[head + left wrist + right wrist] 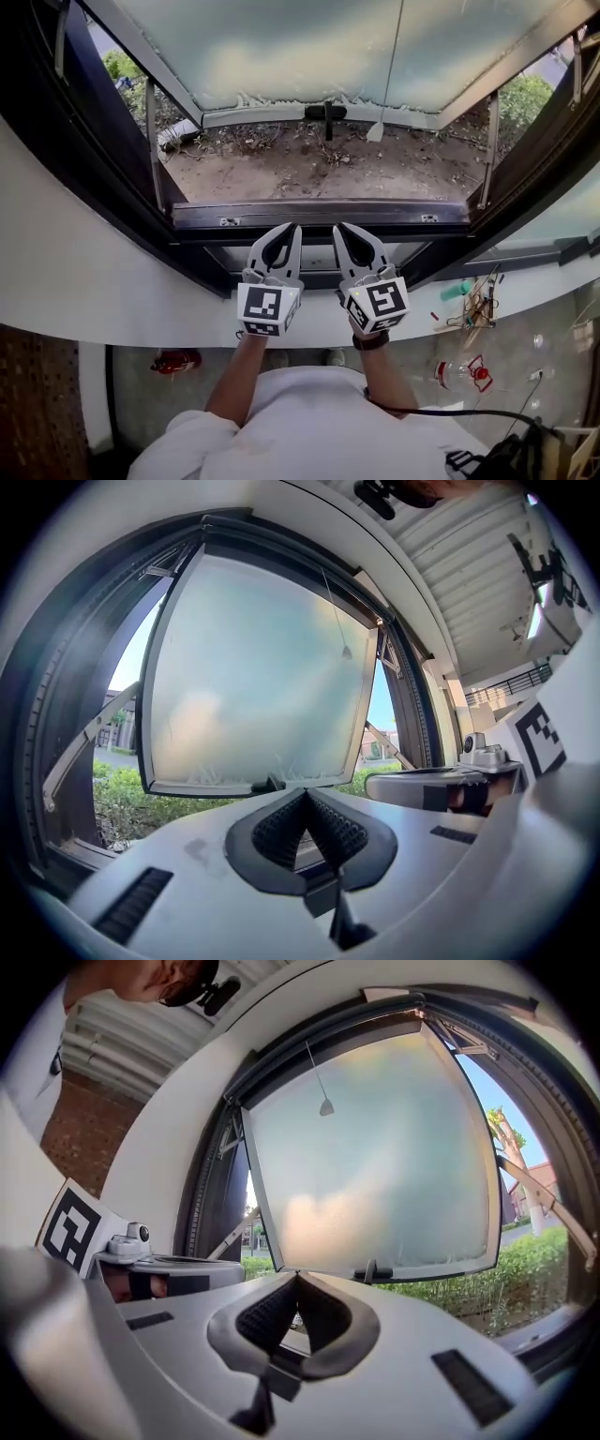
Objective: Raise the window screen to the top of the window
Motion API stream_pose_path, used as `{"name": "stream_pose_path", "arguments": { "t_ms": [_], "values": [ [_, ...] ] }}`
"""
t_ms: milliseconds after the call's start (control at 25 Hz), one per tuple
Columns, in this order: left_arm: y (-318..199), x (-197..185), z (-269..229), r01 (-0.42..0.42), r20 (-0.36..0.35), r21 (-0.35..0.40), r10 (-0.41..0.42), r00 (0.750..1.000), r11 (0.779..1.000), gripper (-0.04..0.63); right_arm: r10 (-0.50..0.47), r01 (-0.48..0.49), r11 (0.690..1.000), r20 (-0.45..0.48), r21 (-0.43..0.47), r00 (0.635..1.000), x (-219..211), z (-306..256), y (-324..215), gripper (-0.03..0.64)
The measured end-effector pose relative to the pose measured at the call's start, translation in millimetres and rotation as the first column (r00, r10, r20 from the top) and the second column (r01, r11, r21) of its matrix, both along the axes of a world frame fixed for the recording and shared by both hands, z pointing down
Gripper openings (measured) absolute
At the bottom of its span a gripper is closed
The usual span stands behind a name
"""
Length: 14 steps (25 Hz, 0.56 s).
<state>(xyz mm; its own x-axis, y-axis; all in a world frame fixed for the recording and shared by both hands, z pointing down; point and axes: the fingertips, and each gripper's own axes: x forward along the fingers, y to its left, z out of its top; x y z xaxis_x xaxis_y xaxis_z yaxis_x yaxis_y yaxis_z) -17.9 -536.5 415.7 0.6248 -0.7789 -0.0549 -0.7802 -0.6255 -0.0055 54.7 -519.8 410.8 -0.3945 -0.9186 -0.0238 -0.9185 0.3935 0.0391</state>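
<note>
At the centre of the frame, the left gripper (290,229) and right gripper (343,229) sit side by side. Both have their jaws closed on nothing, with the tips just below the window screen's dark bar (319,213).

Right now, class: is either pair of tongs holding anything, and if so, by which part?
Nothing is held. The left tongs and the right tongs are both shut with nothing between their tips, close to the window frame.

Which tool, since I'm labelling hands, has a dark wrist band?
The right tool: a dark band circles its wrist; the left tool has a bare wrist.
</note>
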Motion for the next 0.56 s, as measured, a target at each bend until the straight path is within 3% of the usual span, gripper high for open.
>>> {"name": "stream_pose_path", "arguments": {
  "t_ms": [560],
  "values": [
    [-2.0,-6.2,-0.8,-0.008,-0.018,-0.004,0.008,1.0,1.0,0.002,0.038,-0.037,0.999,-0.011,0.022,0.999,9.4,-7.6,-3.0,0.003]
  ]
}}
